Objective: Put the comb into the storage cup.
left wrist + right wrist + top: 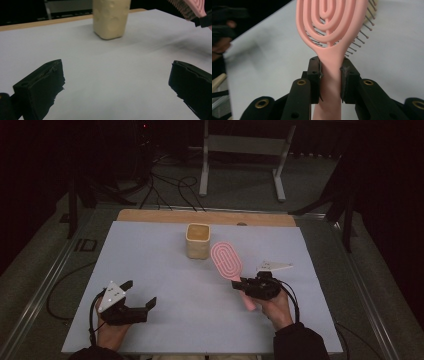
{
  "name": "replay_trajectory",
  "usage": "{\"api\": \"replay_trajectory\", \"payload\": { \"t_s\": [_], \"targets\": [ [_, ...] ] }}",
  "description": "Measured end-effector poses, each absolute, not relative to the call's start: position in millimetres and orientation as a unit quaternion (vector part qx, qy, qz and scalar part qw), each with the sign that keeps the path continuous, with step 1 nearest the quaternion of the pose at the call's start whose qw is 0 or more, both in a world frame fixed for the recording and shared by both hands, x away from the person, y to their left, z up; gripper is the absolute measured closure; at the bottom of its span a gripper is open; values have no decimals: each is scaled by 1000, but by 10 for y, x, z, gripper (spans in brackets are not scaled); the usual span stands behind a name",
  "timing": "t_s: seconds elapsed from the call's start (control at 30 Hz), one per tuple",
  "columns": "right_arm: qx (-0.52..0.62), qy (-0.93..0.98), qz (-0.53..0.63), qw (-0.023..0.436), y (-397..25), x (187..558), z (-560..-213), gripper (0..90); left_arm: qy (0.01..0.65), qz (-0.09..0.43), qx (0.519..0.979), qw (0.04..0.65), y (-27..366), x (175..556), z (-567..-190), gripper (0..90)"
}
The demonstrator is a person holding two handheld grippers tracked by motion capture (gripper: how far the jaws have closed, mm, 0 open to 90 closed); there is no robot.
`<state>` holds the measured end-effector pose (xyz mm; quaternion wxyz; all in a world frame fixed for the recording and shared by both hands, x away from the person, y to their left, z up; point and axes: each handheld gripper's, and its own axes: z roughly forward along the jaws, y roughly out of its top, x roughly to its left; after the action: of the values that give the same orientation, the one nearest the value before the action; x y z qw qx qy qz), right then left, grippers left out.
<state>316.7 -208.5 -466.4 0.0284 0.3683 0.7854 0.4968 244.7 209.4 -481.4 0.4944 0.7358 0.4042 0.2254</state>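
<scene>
Presently, right gripper (331, 80): pinching pink hairbrush (227, 261) by the handle, just right of beige cup (198, 241).
Left gripper (141, 295): spread, unladen, well left-near of cup.

On the white-covered table (165, 270), the right gripper (243, 285) clamps the handle of a pink hairbrush (227, 261), just right of a beige cup (198, 241) near the far edge. The left gripper (141, 296) rests with jaws apart by the near-left corner.

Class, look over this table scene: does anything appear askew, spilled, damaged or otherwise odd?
Nothing stands out. The cream cup stands upright on the white table cover. The right gripper clamps the pink hairbrush squarely by its handle; the left gripper is open and empty.
</scene>
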Motion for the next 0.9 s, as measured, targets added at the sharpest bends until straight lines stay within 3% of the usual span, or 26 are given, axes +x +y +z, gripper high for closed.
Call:
{"api": "replay_trajectory", "payload": {
  "t_s": [0.17,0.5,0.9],
  "targets": [
    [359,776,518,25,-2023,3164,-4624,792,383,208,747,503,1820,2596,-4756,6],
    [342,775,531,18,-1885,3182,-4617,795,326,163,783,504,1244,2951,-4641,11],
    [319,757,570,-18,-1845,3140,-4514,795,317,115,766,547,1042,3156,-4536,15]
  ]
}}
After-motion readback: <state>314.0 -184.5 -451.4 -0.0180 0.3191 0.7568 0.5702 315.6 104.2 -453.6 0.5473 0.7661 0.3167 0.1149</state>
